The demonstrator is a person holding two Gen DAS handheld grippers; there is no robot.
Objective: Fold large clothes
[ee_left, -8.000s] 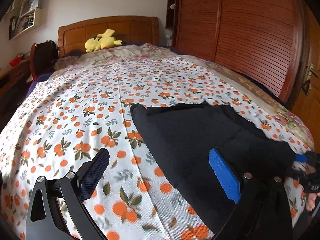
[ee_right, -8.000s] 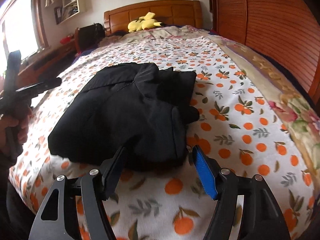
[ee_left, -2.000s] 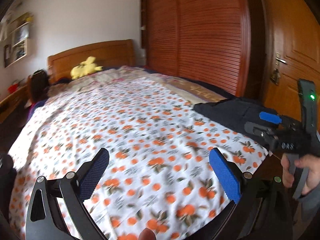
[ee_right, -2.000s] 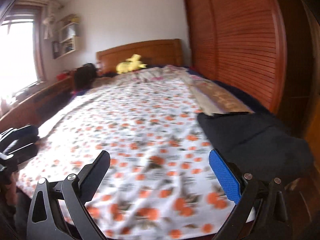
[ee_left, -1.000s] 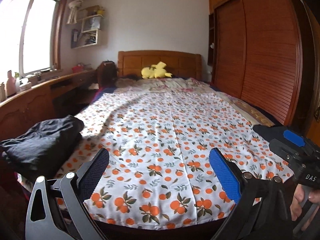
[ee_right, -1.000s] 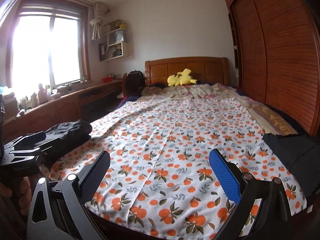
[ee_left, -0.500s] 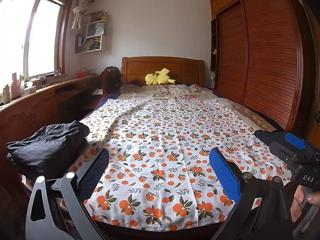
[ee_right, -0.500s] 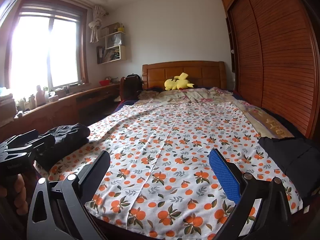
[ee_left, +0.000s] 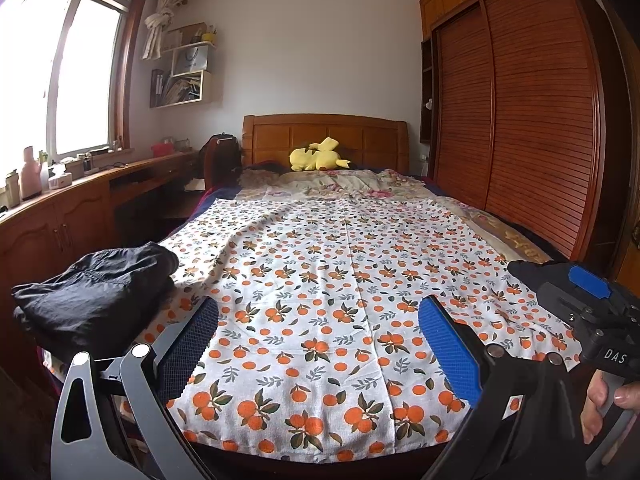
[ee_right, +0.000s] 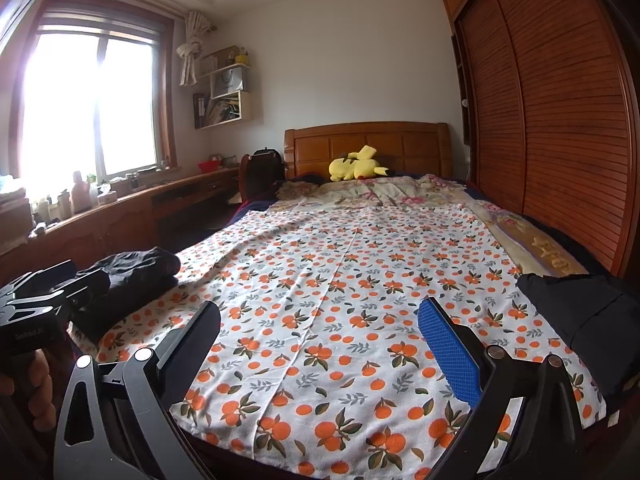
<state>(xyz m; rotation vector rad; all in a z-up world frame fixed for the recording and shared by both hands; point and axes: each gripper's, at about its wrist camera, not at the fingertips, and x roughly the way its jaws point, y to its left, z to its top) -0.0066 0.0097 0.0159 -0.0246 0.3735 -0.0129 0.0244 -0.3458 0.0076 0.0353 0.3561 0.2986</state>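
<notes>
On bed's right corner | folded black garment (ee_right: pixel 588 320) | flat, compact

Left gripper (ee_left: pixel 318 346) level, pointing forward, jaws spread wide, nothing between the pads; seen from the right wrist camera at far left, bare hand (ee_right: pixel 34 386) wrapped on its handle. Right gripper (ee_right: pixel 320 346) level, jaws likewise wide apart and empty; right hand (ee_left: pixel 612 406) grips its handle.
</notes>
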